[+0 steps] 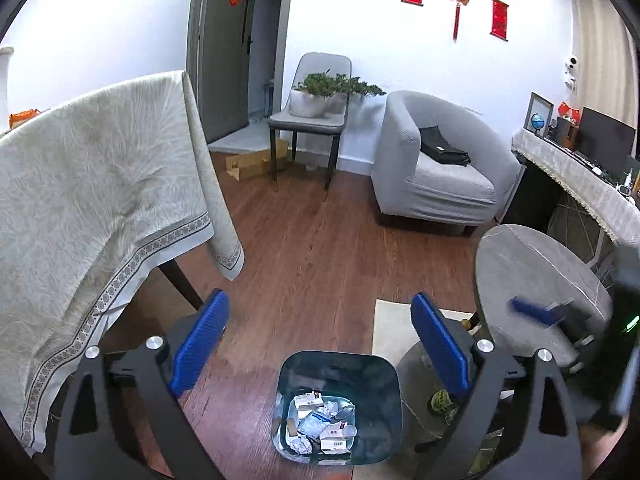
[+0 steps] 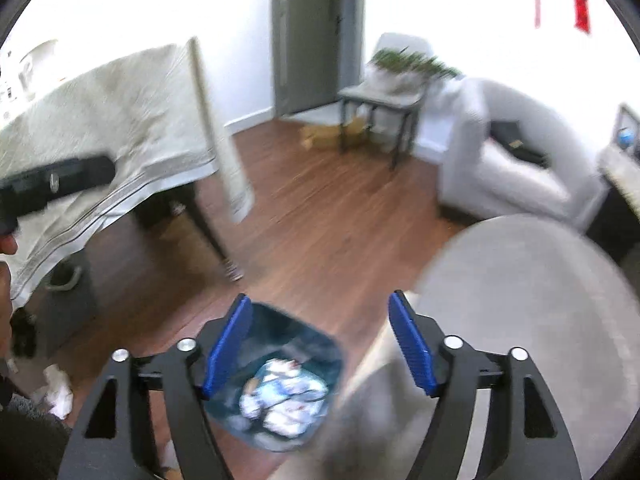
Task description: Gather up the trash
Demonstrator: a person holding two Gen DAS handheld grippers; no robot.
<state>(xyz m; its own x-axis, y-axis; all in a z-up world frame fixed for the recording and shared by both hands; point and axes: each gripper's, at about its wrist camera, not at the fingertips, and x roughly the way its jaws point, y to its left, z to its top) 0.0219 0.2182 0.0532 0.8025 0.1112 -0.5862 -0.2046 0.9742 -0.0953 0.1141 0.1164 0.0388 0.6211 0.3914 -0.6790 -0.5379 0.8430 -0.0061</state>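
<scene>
The left gripper (image 1: 320, 340) is showing black angular arms, silver round bolts and ribbed blue pads (image 1: 200, 342). The right gripper (image 2: 320, 344) is showing the same black frame, silver bolts and blue pads (image 2: 412, 346).

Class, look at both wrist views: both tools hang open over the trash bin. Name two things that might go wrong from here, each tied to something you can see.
1. White crumpled paper lies on the floor to the left, well away from the trash bin; it might be missed.
2. The right tool view is blurred, suggesting fast motion close to the round table; it might knock the edge.
The left tool is empty.
</scene>
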